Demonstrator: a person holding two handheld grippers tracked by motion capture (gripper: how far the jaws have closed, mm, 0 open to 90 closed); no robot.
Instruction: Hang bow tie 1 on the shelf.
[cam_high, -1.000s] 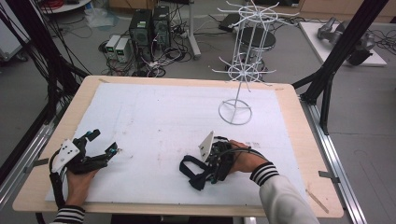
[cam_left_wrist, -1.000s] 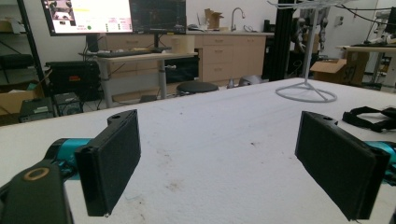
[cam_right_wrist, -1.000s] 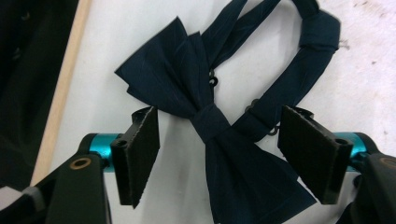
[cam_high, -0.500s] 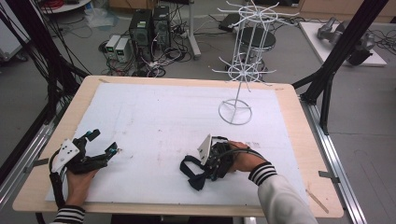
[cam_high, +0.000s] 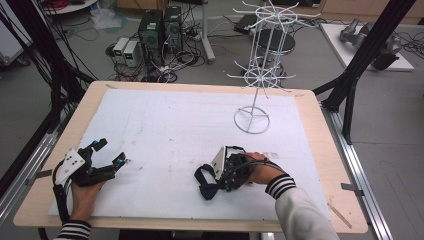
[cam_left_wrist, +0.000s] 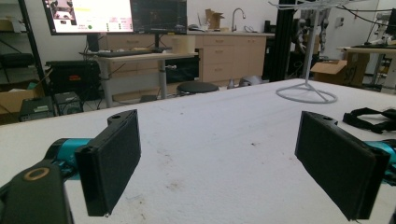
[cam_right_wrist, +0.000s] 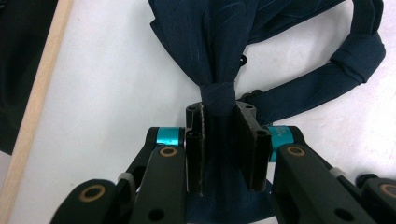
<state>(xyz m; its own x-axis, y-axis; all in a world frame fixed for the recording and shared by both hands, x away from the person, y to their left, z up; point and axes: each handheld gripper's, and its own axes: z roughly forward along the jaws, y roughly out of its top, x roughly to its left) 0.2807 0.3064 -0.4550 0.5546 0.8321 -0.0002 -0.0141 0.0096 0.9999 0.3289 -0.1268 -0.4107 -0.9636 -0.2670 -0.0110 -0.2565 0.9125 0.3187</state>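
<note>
Right gripper is clamped on the knot of a dark navy fabric bow tie, which sits squeezed between both jaws. Its wings fan out past the tips, with the strap looping off to one side. It lies well short of the white wire display stand. Left gripper is spread wide with nothing in it, further still from that stand.

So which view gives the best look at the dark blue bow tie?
The right gripper view: the bow tie is close up, its knot pinched between the right gripper jaws, strap looping off to the right. The high view shows it small and dark under that gripper; the left gripper view catches a dark strap far right.
</note>
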